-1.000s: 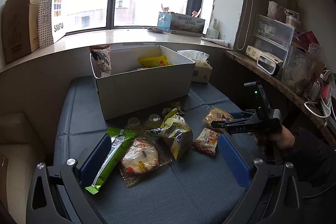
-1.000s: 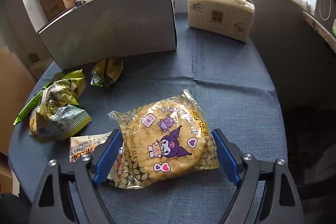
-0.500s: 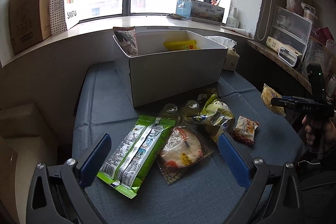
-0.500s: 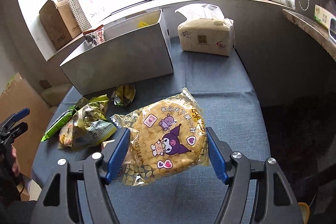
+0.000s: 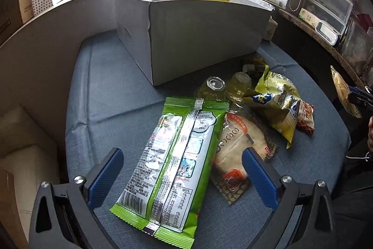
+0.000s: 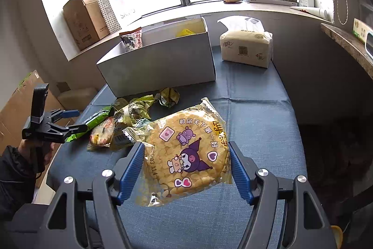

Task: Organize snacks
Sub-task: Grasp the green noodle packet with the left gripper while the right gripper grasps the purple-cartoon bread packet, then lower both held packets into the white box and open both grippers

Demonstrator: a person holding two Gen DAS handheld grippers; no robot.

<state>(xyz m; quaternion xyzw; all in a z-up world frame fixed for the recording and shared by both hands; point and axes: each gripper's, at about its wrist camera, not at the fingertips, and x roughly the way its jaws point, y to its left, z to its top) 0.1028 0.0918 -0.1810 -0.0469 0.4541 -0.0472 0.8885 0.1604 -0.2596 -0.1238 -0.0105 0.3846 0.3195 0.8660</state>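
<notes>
The left tongs stand released near the left front edge of the table, their blue pads on either side of a long green packet without touching it. The green packet lies flat, seam side up, its far end pointing toward the white box. Just right of the green packet, and partly under its edge, lies a clear bag holding a round pale cake; the right pad of the left tongs overlaps this bag in the left wrist view, and contact cannot be told. Behind these two sit two small yellowish sealed cups, close to the front wall of the white box. Further right lies a crumpled yellow-green bag, and touching its right side a small orange packet.

The white box stands at the back of the table, toward the left, open at the top, with a printed bag upright in its left corner and a yellow packet inside. To the right of the box, at the back right corner, stands a pack of tissues.

The right tongs are clenched on a round yellow snack bag with cartoon print, held clear of the table above its right front part.
</notes>
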